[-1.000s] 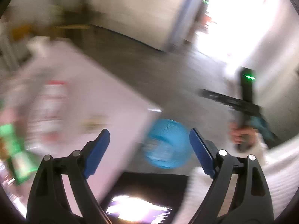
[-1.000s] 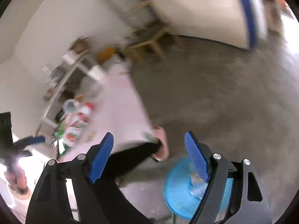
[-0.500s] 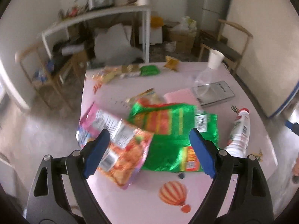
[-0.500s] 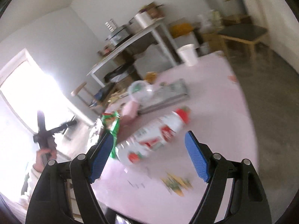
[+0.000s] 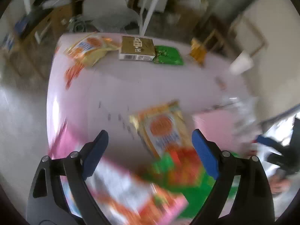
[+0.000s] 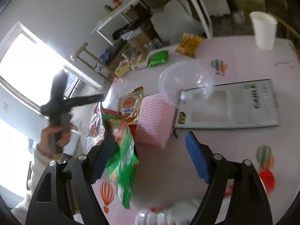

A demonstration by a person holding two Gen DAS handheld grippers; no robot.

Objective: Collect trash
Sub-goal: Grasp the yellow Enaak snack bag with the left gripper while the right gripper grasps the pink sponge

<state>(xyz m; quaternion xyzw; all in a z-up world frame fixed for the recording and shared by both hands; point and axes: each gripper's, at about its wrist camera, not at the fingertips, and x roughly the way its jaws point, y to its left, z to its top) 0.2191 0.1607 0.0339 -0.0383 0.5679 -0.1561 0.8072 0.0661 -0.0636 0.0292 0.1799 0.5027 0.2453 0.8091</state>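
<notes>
Pink table [image 6: 234, 56] wrappers [image 5: 150, 187] blur beneath left tool [image 5: 150, 150]

Pink table [image 6: 234, 146] with balloon stickers, strewn with litter: green snack bag [image 6: 123, 161] lower left, gold wrapper [image 6: 130, 103] above it, pink foam sheet [image 6: 153, 120] centre, clear dome lid [image 6: 185, 82] overlapping grey tray [image 6: 243, 106] at right, white paper cup [image 6: 264, 30] upper right, green packet [image 6: 158, 58] and yellow packet [image 6: 189, 44] at far edge
</notes>
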